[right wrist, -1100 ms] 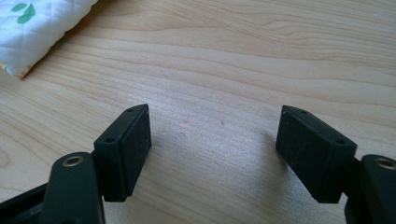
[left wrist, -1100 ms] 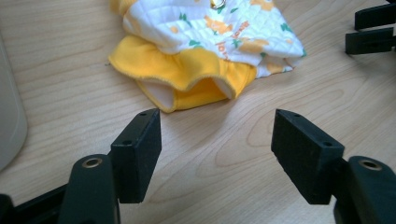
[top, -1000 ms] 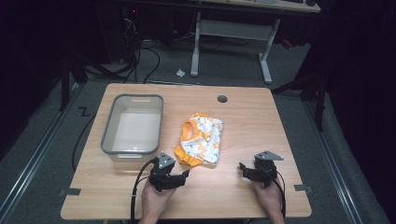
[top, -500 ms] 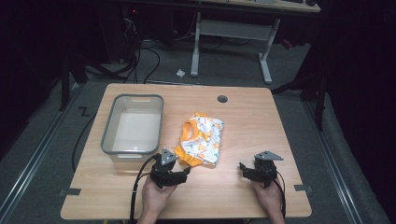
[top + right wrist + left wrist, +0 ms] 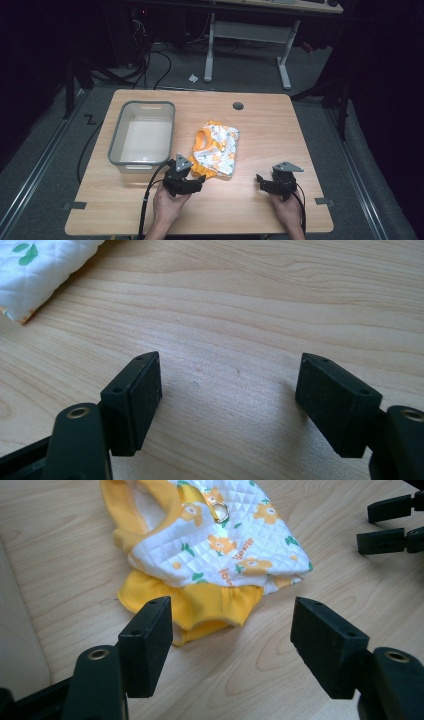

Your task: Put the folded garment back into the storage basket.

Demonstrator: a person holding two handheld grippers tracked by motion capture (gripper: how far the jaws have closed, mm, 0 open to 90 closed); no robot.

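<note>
High view: a small yellow and white floral garment point(image 5: 216, 150) was seen lying on the wooden table point(image 5: 260, 130), just right of a grey bin point(image 5: 143, 135). The left gripper point(image 5: 192, 184) was held just before the garment's yellow hem, jaws spread and empty. The right gripper point(image 5: 262, 183) was rested well apart from it, jaws likewise spread over bare wood.

Left gripper point(image 5: 196, 184) and right gripper point(image 5: 262, 181) held low, jaws apart
</note>
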